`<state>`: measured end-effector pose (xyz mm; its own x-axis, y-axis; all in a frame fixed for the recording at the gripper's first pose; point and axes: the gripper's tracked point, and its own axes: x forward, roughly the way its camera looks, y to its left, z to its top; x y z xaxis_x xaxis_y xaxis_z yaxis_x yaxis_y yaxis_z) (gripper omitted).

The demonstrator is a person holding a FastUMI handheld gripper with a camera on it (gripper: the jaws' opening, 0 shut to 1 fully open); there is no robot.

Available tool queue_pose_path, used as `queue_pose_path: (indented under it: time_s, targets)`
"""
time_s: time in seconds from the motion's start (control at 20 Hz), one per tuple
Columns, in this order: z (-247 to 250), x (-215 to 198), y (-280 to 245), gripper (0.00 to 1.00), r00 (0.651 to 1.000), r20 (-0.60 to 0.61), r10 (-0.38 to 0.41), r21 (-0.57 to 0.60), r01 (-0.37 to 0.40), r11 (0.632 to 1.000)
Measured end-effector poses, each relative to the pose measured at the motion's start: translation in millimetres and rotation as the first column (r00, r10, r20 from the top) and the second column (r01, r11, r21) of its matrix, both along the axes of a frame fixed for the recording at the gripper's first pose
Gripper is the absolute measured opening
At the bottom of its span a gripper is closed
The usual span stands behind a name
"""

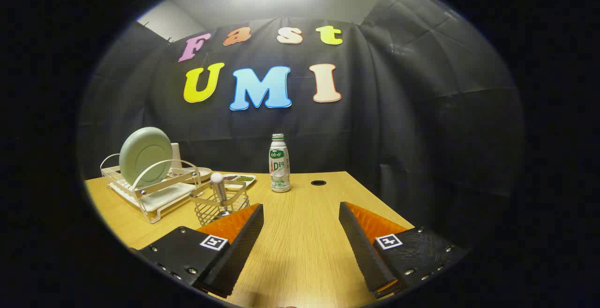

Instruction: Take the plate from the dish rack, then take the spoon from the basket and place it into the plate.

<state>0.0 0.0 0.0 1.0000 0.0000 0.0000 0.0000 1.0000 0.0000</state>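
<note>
While the wooden table (304, 251) lies open ahead, several things on it are only partly readable. Behind the dish rack (152, 191) a pale upright object (176, 156) is mostly covered by the plate (145, 156), and what it is cannot be told. Beyond the rack sits a shallow dish (202, 173), half hidden by the rack's wire arch, and beside it a flat tray (239, 180) with dark and greenish contents too small to identify. The lower part of the spoon (218, 189) is lost among the wires of the basket (220, 202), so only its rounded pale end and ribbed stem stand clear above the rim.

The plate, pale green, stands on edge in the rack, leaning slightly. The wire basket holds the spoon upright and stands just beside the rack, touching neither finger, though the left finger overlaps its near corner in the picture. A white bottle (280, 163) with a green cap stands well beyond the fingers, near a dark round hole (318, 183) in the tabletop.

The gripper (302, 214) has its fingers spread wide apart, with bare table between them and nothing held.
</note>
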Motion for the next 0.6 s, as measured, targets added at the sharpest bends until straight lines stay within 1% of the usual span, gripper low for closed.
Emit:
queue_pose_path:
  time_s: [0.15,0.25,0.3,0.4,0.6]
  targets:
    - [22.8,33.2,-11.8,0.99,0.999,0.037,-0.033,0.017,0.032,0.999]
    - [45.9,44.1,-24.2,0.99,0.996,0.048,-0.075,-0.001,0.075,0.997]
    - [60.5,42.3,-31.2,0.99,0.994,0.055,-0.099,-0.017,0.100,0.995]
    - [85.8,29.3,-44.6,0.99,0.986,0.070,-0.149,-0.047,0.153,0.987]
    - [115.8,-21.7,-54.8,0.99,0.973,0.050,-0.227,-0.081,0.231,0.970]
